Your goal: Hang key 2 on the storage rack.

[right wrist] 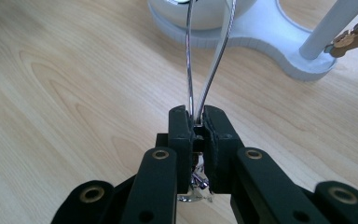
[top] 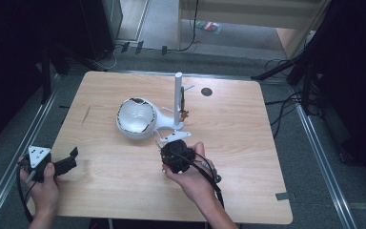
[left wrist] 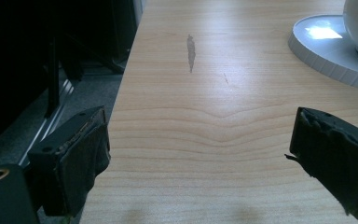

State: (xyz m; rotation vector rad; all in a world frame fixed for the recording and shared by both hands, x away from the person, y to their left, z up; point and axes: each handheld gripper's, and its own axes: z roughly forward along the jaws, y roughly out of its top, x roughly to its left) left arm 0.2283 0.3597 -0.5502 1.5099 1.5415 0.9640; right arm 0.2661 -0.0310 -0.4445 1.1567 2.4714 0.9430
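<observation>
evidently light, thin, stiff and slippery: metal wire loop [right wrist: 205, 56] pinched in the closed right gripper [right wrist: 198, 122] near the white stand [top: 164, 125] over the desk [top: 124, 181], best taken low; left gripper [left wrist: 200, 154] open, empty.

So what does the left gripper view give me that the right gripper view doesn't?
Left gripper view: the left gripper with jaws wide apart and nothing between them, a dark streak on the wood, and the table's edge with the floor beyond. Right gripper view: the right gripper shut on two shiny metal strands, a white post and a brass-coloured piece beside it. Shared: the wooden table and the white base.
</observation>
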